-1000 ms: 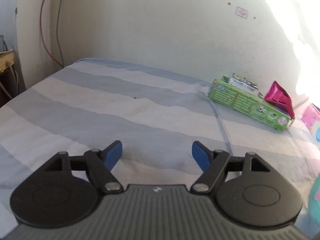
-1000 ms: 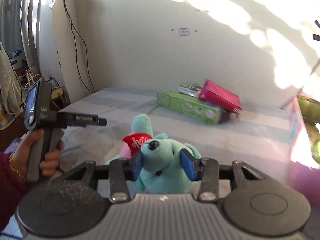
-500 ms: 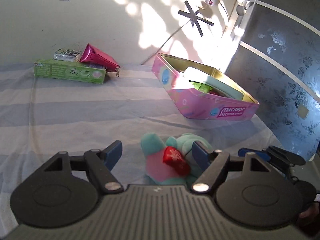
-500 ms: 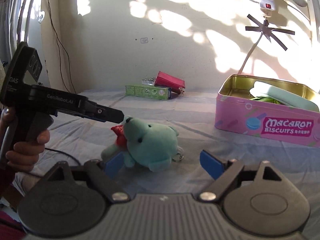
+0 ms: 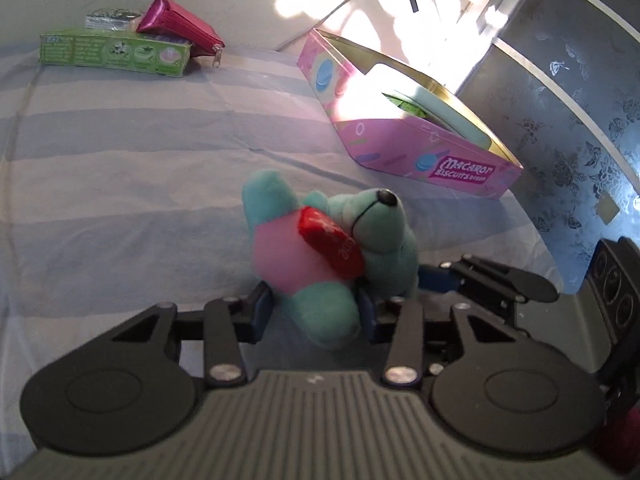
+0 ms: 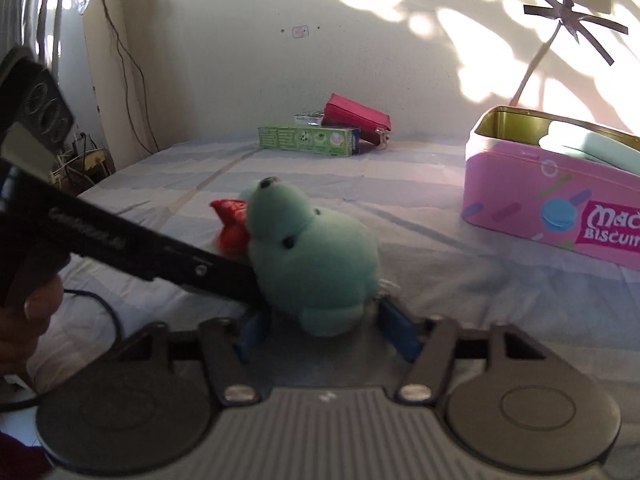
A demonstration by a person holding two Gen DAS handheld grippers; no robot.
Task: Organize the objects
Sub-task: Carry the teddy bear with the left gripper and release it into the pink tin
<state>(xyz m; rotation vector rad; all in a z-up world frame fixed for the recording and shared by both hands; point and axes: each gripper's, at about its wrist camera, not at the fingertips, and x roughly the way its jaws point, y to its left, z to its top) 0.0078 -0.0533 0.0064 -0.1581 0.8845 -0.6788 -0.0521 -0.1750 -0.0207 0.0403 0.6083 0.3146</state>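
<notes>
A teal plush bear with a pink belly and a red heart lies on the striped bedsheet. My left gripper is closed around the bear's lower body, blue pads touching both sides. My right gripper is open, its blue fingers either side of the bear's head in the right wrist view. The left gripper's black body crosses the right wrist view from the left and meets the bear. A pink macaron biscuit tin stands open to the right, with a pale green item inside.
A green box with a magenta zip pouch and a silver packet on it lies at the back by the wall; all three also show in the right wrist view. A dark patterned panel stands right of the tin.
The right gripper let go of the bear and opened, then moved close to it again. The left gripper swung right to the bear and closed on its lower body.
</notes>
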